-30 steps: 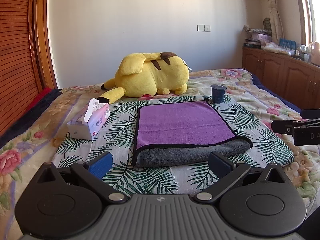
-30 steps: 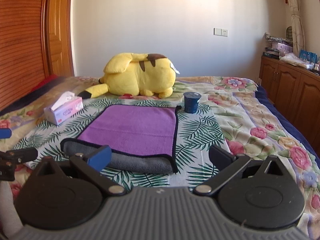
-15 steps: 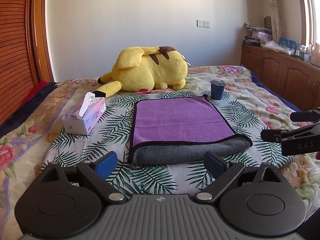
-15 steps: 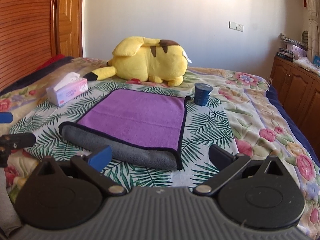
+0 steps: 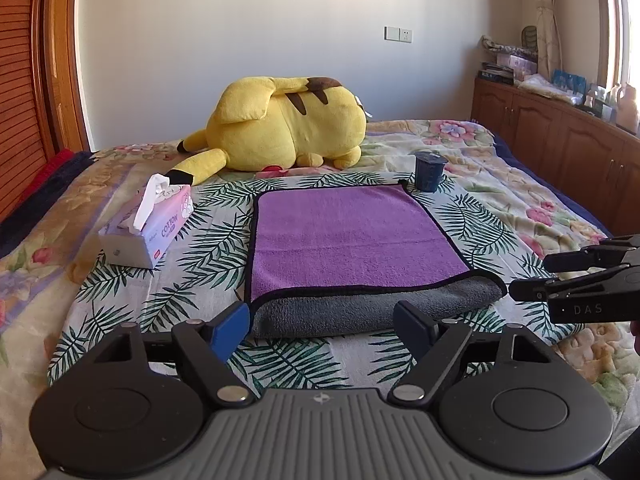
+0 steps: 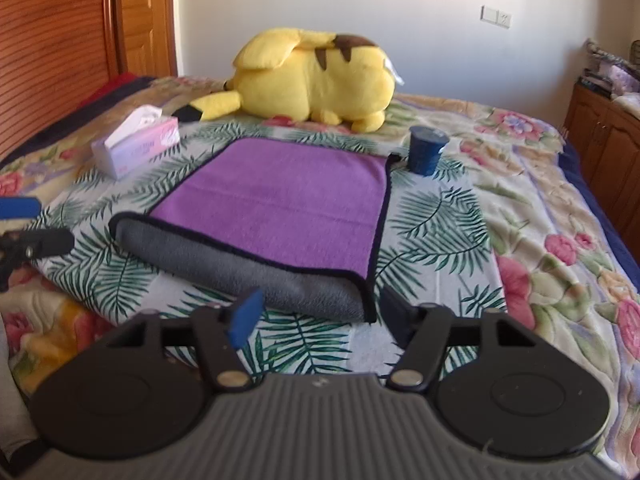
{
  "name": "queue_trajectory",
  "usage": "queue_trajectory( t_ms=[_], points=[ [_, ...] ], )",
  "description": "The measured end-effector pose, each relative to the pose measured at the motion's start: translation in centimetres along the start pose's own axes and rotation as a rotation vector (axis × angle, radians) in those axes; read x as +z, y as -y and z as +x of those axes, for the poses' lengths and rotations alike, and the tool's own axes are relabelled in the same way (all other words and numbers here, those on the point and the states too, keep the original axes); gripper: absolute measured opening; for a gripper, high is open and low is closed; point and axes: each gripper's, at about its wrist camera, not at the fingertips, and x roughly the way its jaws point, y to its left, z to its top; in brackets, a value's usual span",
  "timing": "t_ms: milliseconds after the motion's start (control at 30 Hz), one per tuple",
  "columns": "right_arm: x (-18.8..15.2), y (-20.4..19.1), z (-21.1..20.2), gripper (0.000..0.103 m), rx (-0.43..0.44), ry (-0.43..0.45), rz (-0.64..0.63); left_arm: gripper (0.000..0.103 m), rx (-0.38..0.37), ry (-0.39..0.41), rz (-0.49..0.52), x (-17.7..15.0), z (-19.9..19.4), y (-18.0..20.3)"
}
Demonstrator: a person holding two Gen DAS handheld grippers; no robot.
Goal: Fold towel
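A purple towel (image 5: 352, 236) with a black edge lies flat on the bed, its grey underside showing along the folded near edge (image 5: 372, 308). It also shows in the right wrist view (image 6: 280, 204). My left gripper (image 5: 322, 326) is open and empty, just short of the near edge toward its left part. My right gripper (image 6: 320, 314) is open and empty, right at the towel's near right corner. The right gripper's fingers (image 5: 576, 276) show at the right in the left wrist view. The left gripper's fingers (image 6: 36, 232) show at the left in the right wrist view.
A yellow plush toy (image 5: 288, 124) lies behind the towel. A tissue box (image 5: 148, 228) sits to the towel's left. A dark blue cup (image 5: 429, 171) stands at its far right corner. The floral bedspread (image 5: 520, 208) covers the bed. Wooden cabinets (image 5: 560, 136) line the right wall.
Both grippers have moved forward and closer to the towel's near edge. The right gripper has swung toward the near right corner. Both stay open.
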Motion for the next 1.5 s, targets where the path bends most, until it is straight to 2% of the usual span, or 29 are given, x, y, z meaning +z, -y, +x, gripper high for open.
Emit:
queue_trajectory(
  t_ms=[67, 433, 600, 1167, 1300, 1400, 1500],
  points=[
    [0.1, 0.0, 0.5, 0.056, 0.010, -0.011, -0.008, 0.062, -0.002, -0.007, 0.001, 0.2, 0.6, -0.3],
    [1.3, 1.9, 3.6, 0.056, 0.050, -0.062, 0.026, 0.059, 0.003, -0.055, 0.021, 0.9, 4.1, -1.9],
    [1.5, 2.7, 4.8, 0.056, 0.062, -0.081, 0.041, 0.046, -0.005, -0.083, 0.004, 1.1, 5.7, -3.0],
    [1.6, 4.5, 8.2, 0.056, 0.098, -0.150, 0.072, 0.019, -0.026, -0.161, -0.040, 1.1, 10.5, -5.9],
    [1.5, 4.8, 8.7, 0.056, 0.105, -0.162, 0.079, 0.007, -0.024, -0.182, -0.037, 0.8, 11.0, -5.9],
    [1.4, 4.9, 9.0, 0.055, 0.117, -0.172, 0.084, 0.007, -0.022, -0.192, -0.033, 0.5, 11.2, -5.9],
    [1.3, 4.9, 9.3, 0.048, 0.123, -0.185, 0.084, 0.007, -0.021, -0.199, -0.036, 0.3, 11.4, -5.9]
  ],
)
